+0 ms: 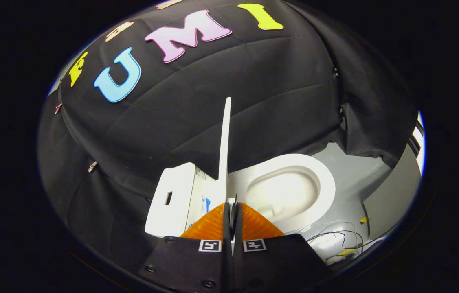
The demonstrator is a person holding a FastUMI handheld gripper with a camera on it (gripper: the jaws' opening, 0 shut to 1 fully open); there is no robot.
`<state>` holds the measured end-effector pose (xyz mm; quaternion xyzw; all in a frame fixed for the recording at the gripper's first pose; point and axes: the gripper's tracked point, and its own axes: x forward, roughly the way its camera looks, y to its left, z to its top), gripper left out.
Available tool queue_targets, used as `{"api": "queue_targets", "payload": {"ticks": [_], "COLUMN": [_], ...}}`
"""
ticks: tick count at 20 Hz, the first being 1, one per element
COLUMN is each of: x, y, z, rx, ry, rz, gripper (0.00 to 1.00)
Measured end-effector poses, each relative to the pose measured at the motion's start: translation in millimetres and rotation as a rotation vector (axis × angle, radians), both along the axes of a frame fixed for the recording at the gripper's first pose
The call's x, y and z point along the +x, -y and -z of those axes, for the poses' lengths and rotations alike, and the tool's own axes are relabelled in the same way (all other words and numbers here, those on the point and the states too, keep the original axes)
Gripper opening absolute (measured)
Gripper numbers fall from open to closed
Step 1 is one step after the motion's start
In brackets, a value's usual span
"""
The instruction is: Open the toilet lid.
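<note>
Lid (225, 150) stands upright, edge-on, between tank (172, 199) and open seat (294, 191), its lower edge pinched by the pressed-together gripper (232, 211); opening looks nearly finished, next likely leaning it back, then letting go.

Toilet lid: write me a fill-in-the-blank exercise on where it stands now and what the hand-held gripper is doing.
1. The toilet lid stands raised, seen ____-on as a thin white strip.
2. The hand-held gripper has its orange fingers closed on the lid's ____ edge.
3. Beside the lid, the white seat rings an ____ bowl.
4. The tank lies on the lid's other side from the ____.

Missing words: edge; lower; open; bowl
</note>
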<state>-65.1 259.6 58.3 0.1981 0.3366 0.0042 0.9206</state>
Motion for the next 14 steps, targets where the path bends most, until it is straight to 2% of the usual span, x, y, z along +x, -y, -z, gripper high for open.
{"api": "queue_targets", "payload": {"ticks": [6,11,14], "x": [2,4,4], "y": [-39,-72,-94], "z": [-13,-21,-24], "rx": [-0.07,-0.132,-0.179], "ry": [0.014,0.013,0.019], "rz": [-0.026,-0.017,-0.042], "gripper": [0.05,0.05,0.05]}}
